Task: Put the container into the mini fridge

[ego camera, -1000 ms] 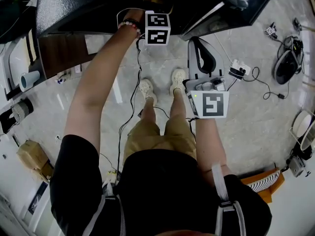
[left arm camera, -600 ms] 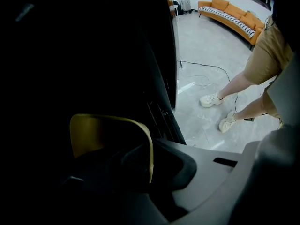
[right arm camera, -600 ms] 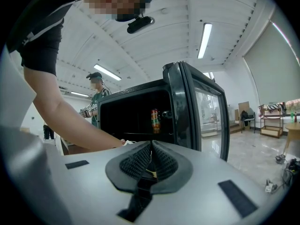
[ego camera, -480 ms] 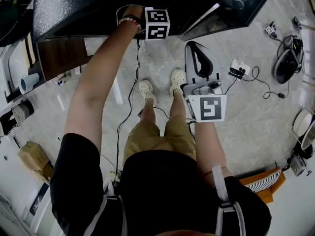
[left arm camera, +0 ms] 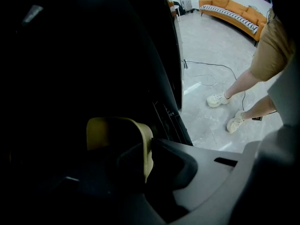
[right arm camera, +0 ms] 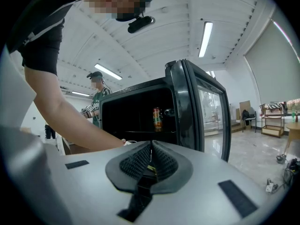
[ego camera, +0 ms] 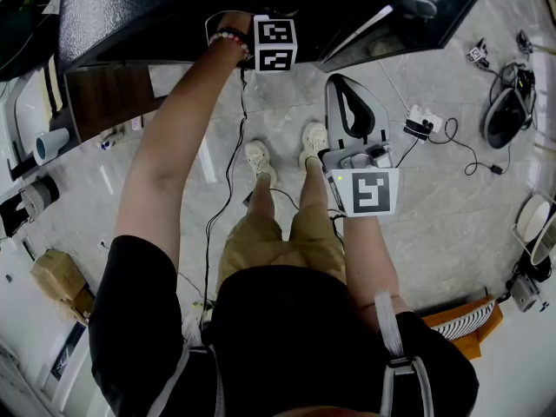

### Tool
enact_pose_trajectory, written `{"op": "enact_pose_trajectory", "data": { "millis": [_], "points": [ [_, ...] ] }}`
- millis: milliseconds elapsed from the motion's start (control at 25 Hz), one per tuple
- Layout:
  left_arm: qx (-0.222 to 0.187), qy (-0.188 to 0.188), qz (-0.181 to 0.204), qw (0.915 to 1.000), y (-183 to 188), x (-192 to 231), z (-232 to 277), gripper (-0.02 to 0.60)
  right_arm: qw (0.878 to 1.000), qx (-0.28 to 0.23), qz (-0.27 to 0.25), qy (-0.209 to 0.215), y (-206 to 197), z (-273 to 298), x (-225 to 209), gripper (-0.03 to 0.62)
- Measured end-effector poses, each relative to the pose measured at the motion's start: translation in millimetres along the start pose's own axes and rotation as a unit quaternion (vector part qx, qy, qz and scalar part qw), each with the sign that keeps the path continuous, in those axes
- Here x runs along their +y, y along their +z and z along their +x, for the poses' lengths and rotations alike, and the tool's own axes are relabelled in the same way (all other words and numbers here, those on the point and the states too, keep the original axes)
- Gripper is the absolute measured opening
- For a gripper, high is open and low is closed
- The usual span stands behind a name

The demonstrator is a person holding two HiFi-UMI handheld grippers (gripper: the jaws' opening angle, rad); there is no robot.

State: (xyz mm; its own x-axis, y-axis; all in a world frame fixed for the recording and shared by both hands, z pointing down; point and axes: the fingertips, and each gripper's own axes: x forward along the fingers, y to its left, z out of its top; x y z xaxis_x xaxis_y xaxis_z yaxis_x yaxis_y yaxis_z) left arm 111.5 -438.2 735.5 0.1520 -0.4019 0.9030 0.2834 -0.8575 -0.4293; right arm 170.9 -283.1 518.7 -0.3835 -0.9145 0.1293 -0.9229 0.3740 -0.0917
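left gripper sits a touch deeper in the fridge vs 1 s ago. right gripper is pulled back a bit and turned, otherwise idle.

left gripper view is v dark, as it looks inside the fridge. a pale yellow container sits between the fingers; one finger presses its side, the other is lost in shadow. reads as closed on it, not let go yet. can't tell if its base rests on a shelf.

right fingers are shut together w/ nothing between, held low outside, prob to keep clear of the open door and the reaching arm.

door swung wide to the right so the left arm goes straight in. a can stands on a shelf further back, so the container needs a spot clear of it.

guess: placing step, nearly done. next is set down, open, back out w/o clipping the door frame.
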Motion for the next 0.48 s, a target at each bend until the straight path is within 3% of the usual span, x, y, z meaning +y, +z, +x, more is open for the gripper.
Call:
{"op": "enact_pose_trajectory", "data": {
  "millis": [200, 360, 480],
  "points": [
    [-0.003, 0.018, -0.007, 0.9998, -2, 3, -1, 0.032, 1.000, 0.004, -0.002, 0.007, -2, -1, 8, 0.037],
    [-0.006, 0.037, -0.008, 0.9993, -1, 11, -2, 0.095, 1.000, -0.003, 0.009, 0.009, 2, -1, 13, 0.037],
    [-0.009, 0.047, -0.011, 0.9988, 0, 17, -2, 0.097, 1.000, 0.007, -0.002, 0.017, -2, -1, 14, 0.037]
  ]
}}
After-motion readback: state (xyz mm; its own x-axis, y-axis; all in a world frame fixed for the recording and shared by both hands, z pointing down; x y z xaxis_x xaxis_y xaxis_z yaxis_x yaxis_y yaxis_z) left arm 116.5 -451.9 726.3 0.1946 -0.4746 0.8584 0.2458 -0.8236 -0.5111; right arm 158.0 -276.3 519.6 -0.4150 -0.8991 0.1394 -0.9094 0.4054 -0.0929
